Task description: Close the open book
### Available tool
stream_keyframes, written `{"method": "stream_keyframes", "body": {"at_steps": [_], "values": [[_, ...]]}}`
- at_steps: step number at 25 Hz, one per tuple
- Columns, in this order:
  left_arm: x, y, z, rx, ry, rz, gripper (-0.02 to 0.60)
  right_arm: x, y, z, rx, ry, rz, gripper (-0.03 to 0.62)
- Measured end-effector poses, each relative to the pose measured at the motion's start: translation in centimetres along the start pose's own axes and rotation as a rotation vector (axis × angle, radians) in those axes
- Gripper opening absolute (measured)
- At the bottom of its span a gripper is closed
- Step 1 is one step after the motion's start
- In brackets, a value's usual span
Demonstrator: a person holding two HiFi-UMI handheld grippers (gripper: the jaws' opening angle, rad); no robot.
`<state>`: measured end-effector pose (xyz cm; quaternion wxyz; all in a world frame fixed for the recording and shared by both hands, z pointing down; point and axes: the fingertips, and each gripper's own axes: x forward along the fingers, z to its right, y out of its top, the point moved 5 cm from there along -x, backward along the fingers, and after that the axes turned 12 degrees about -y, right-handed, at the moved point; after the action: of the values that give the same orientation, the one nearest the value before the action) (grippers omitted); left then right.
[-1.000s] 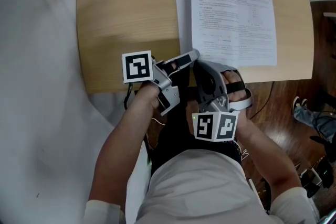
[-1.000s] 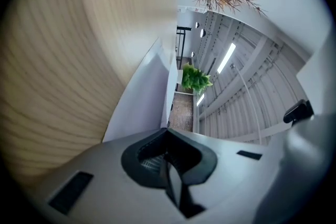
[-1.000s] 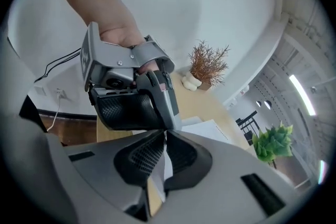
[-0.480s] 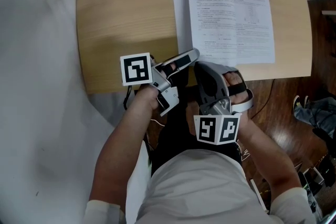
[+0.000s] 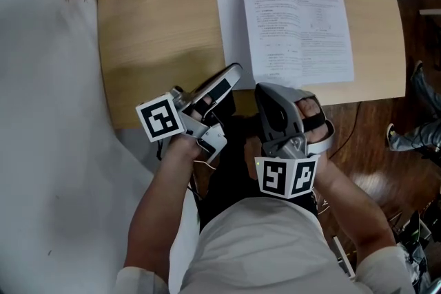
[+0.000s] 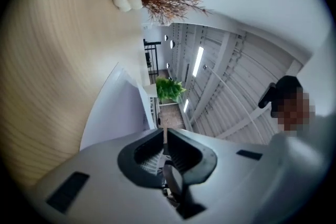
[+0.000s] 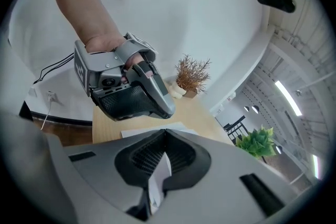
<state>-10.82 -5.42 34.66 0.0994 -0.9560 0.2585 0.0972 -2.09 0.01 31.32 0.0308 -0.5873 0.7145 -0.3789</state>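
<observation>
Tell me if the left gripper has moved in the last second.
Yes. The left gripper has rolled and drawn back toward the person: its marker cube, earlier wholly over the table, now straddles the table's near edge.

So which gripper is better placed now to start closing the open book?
Probably the left. The left gripper, shut, points at the near left corner of the book, where it could lift that side over. The right gripper, also shut, sits by the edge of the table, short of the pages.
</observation>
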Motion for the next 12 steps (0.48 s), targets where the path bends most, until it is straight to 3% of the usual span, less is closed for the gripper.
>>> {"method": "stream_keyframes", "body": {"at_steps": [5, 12], "values": [[-0.2, 0.7, 1.9, 0.205, 0.003, 0.018, -0.002, -0.6, -0.3, 0.9, 0.014, -0.026, -0.002, 0.003], [0.6, 0.0, 3.2, 0.381, 0.018, -0.022, -0.002, -1.2, -1.1, 2.2, 0.024, -0.069, -0.009, 0.003]]}}
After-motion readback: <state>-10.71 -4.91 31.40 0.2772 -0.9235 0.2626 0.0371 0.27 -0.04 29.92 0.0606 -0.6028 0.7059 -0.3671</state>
